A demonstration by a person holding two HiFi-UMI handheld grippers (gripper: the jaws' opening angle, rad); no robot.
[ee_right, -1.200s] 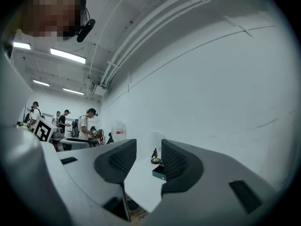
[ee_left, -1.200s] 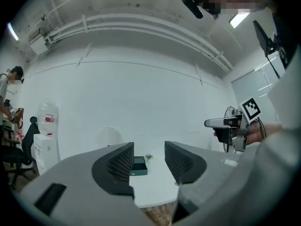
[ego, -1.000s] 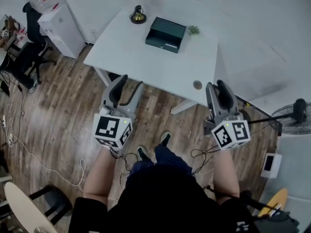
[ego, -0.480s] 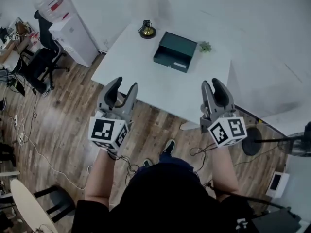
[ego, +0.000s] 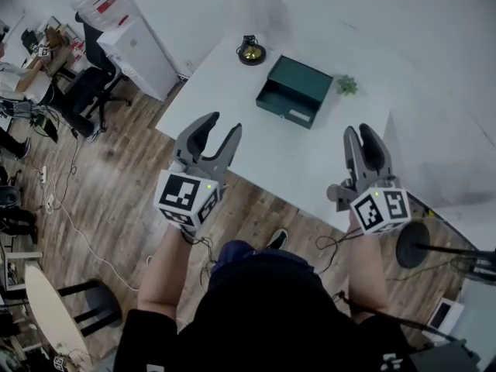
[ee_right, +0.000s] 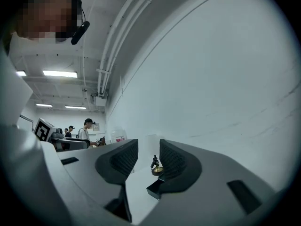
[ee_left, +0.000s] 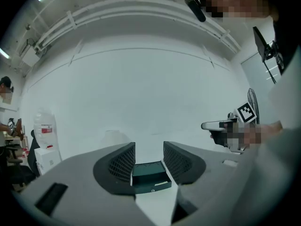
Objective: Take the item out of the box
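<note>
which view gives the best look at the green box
The head view: it shows the whole green box from above, top and front, standing on the white table. The left gripper view shows its top and front too, but small and far off. The right gripper view shows only one dark corner.

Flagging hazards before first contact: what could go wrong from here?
1. The box looks shut and sits close to the plant; prying it open one-handed could shove it into the plant.
2. The ornament stands near the table corner; a reach by the left gripper could knock it off.
3. That gripper and the right gripper are empty with jaws closing; they may arrive too narrow for the box.
</note>
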